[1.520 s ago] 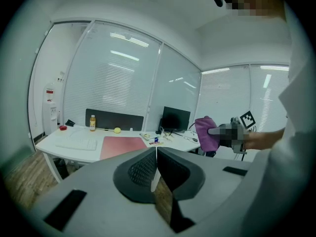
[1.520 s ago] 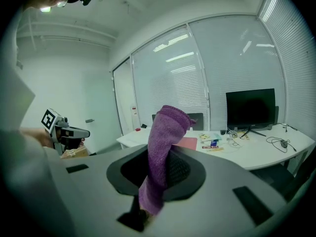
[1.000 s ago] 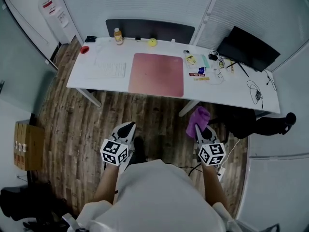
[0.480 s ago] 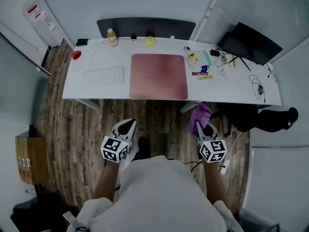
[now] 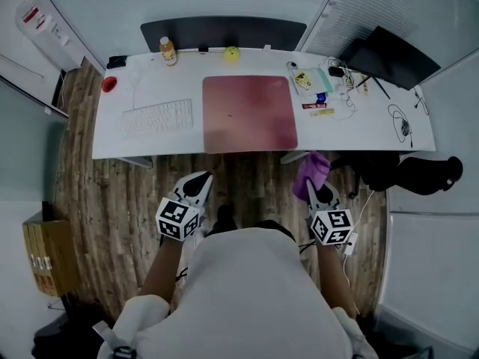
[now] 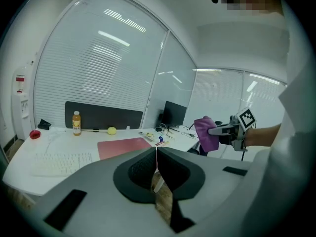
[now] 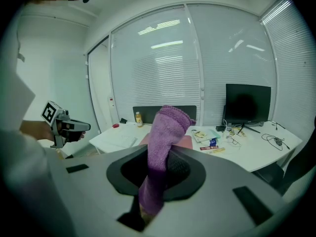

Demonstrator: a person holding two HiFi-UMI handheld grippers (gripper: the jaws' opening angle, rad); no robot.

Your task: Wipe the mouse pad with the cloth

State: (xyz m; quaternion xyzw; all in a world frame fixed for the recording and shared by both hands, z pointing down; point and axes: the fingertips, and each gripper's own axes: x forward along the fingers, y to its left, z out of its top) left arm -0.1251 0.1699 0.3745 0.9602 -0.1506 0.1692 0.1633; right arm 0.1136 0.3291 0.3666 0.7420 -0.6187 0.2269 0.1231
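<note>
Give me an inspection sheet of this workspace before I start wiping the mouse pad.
Surface: white desk, standing on a wood floor.
Job's things: pink mouse pad flat at desk centre, nothing on it; purple cloth held short of the desk, off the pad.
Clutter: keyboard left of the pad; bottle, yellow thing and red thing towards the back; packets right of the pad.
Grippers: left gripper shut, empty; right gripper shut on the cloth.
Cables: loose cables at the desk's right end.
Surroundings: monitor back right; cardboard box on the floor, left.
</note>
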